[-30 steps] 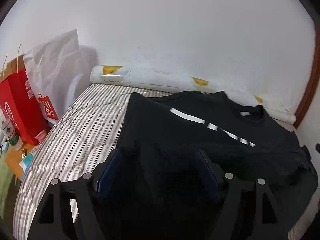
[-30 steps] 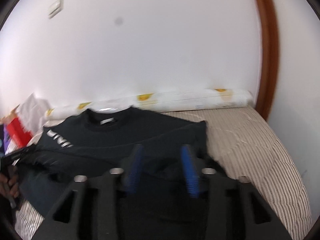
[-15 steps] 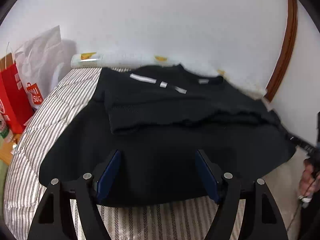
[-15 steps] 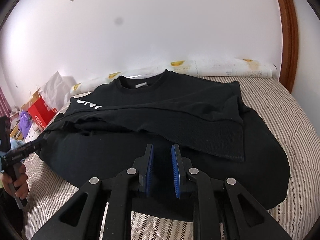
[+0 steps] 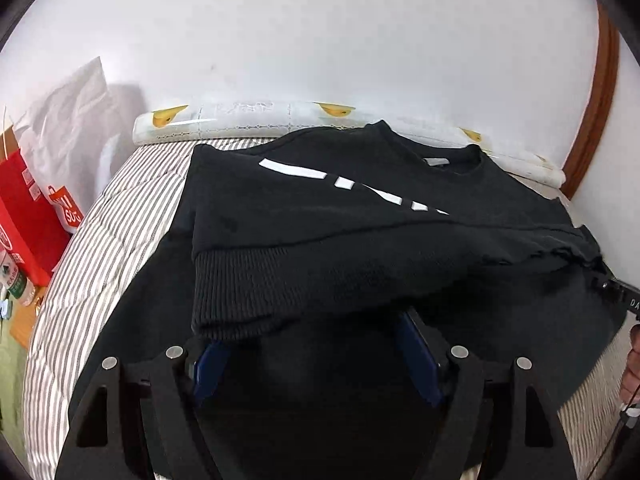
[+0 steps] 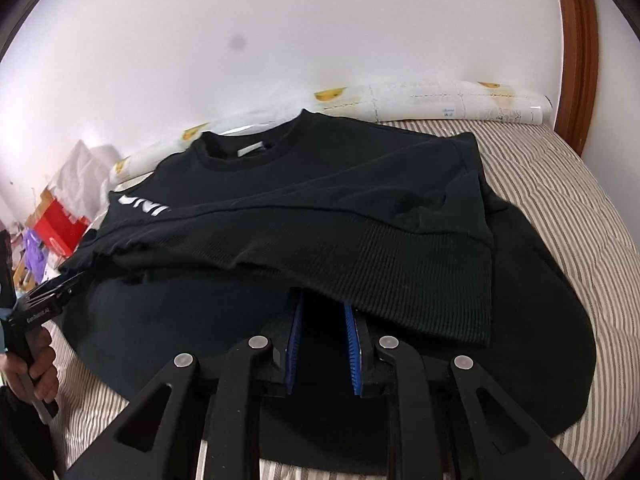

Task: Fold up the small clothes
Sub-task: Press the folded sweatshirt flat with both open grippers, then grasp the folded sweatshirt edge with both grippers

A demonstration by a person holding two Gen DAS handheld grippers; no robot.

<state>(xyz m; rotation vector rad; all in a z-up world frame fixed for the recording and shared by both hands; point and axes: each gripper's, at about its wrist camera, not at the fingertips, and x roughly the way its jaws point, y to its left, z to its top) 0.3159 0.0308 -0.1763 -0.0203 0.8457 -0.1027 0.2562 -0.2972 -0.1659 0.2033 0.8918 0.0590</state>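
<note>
The black sweatshirt (image 5: 360, 240) lies spread on the striped bed (image 5: 120, 216), straight ahead of both my tools, its collar at the far end near the wall and a folded-over layer ending in a ribbed hem (image 6: 420, 280) just in front of my fingertips.

My left hand-held gripper (image 5: 316, 344) has its jaws spread wide, and the blue pads (image 5: 416, 344) hold nothing; the ribbed edge drapes just over their tips. My right hand-held gripper (image 6: 322, 340) has its jaws set narrow but still parted, with a dark gap between the pads and, as far as I can see, no cloth pinched.

I judge the fabric soft, limp and fairly thick, light enough to lift with one pinch but sure to sag and drag if taken at one point only. The ribbed hem looks the best hold: it is doubled, firmer and less slippery than the smooth body. I would take it at two well-spaced spots.

Black on black makes the layers hard to separate, so I cannot tell how many thicknesses lie under the hem. My fingertips are partly hidden beneath it. The white lettering (image 6: 144, 206) is cut off by the fold, and the near edge of the garment is hidden behind my own tools.
</note>
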